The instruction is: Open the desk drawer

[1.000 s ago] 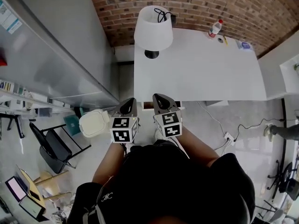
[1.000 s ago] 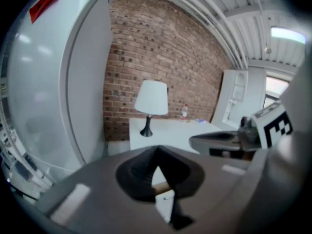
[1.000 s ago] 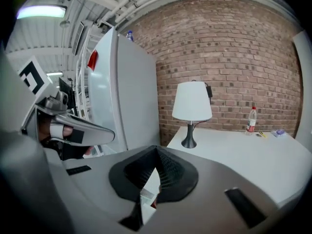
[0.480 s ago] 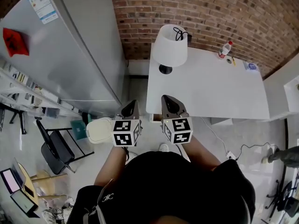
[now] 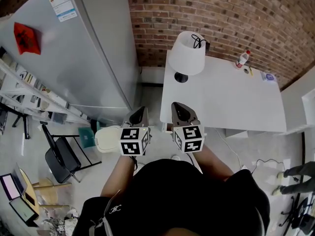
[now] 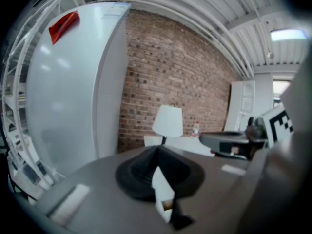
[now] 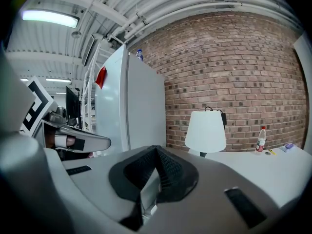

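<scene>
Head view: left gripper and right gripper, both pressed together and empty, near the counter; approach step, reaching the drawer front likely next.

Red brick wall at rear; grey refrigerator at left; black chair on grey floor.

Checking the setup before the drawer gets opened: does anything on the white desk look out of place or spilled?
One small oddity: a black cord lies looped on top of the lamp shade, at the end of the desk nearest the fridge, instead of running down. The bottle by the brick wall stands upright, and nothing looks spilled.
</scene>
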A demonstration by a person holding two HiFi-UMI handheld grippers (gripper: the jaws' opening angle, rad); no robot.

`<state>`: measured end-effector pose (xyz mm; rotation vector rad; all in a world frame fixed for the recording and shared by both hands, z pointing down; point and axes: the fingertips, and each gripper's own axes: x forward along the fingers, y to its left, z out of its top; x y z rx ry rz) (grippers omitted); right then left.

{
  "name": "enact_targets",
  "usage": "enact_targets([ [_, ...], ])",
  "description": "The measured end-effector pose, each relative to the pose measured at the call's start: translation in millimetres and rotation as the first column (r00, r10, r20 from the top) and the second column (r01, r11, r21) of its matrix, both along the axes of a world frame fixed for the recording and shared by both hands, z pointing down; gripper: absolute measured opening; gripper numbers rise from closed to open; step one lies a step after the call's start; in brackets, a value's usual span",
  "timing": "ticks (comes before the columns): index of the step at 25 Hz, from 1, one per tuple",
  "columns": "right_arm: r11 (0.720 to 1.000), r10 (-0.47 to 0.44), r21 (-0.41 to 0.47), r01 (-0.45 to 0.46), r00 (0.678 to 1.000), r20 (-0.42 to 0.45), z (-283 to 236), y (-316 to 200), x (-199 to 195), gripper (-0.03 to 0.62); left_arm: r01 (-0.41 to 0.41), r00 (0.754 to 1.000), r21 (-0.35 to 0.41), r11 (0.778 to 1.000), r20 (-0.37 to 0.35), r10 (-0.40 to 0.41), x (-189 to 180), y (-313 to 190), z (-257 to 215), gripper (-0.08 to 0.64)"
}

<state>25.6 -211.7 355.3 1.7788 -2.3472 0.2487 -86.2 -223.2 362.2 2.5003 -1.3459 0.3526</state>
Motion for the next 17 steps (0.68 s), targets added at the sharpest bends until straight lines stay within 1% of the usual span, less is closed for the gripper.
enact_targets([
  [6,1.000,-0.008,0.005,0.008,1.000,-0.001,3.7,0.5,-8.4,-0.002,-0.005,1.000,-0.025,1.000,-0.002,0.005,-9.8,2.9,9.7,-0.002],
  [17,1.000,-0.007,-0.013,0.007,1.000,0.001,9.3,0.6,-18.2,-0.002,0.000,1.000,-0.026,1.000,0.000,0.000,-22.1,3.2,11.5,-0.002],
])
